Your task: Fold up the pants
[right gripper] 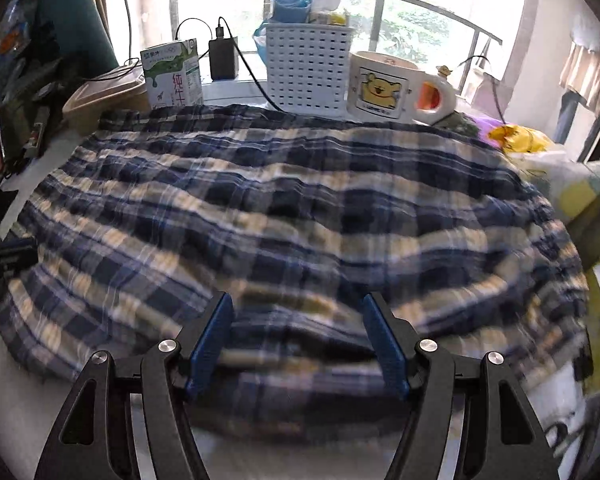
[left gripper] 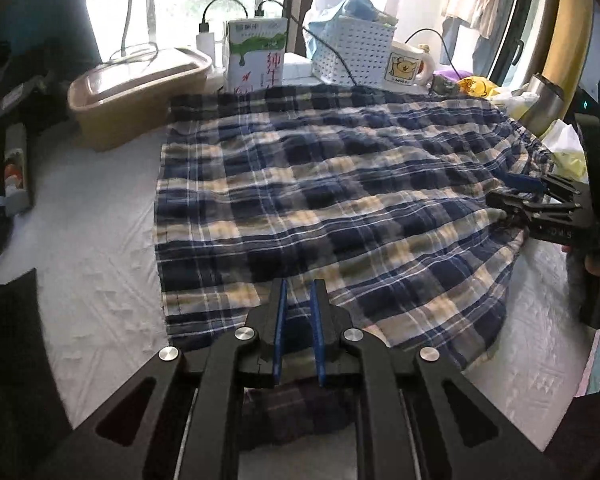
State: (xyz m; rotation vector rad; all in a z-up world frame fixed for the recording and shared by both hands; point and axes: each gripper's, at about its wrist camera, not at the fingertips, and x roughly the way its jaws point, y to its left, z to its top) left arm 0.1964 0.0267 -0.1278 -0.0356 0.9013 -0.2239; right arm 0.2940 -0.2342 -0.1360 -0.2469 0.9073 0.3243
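Blue, cream and white plaid pants (left gripper: 320, 184) lie spread flat over a white-covered table (left gripper: 92, 240). My left gripper (left gripper: 300, 284) sits at the near edge of the cloth. Its blue pads stand close together with a fold of the plaid pinched between them, and more cloth hangs below the fingers. My right gripper (right gripper: 296, 300) hovers over the pants (right gripper: 292, 200) at their right end, jaws wide apart, cloth beneath them but not pressed. In the left wrist view the right gripper (left gripper: 512, 192) shows at the far right. The left gripper (right gripper: 8, 252) appears at the left edge of the right wrist view.
Along the table's far edge stand a tan lidded tub (left gripper: 140, 92), a milk carton (left gripper: 256, 56), a white perforated basket (left gripper: 352, 52) and a bear mug (left gripper: 408, 68), with cables behind. Yellow items (right gripper: 516, 138) crowd the right end. A window lies beyond.
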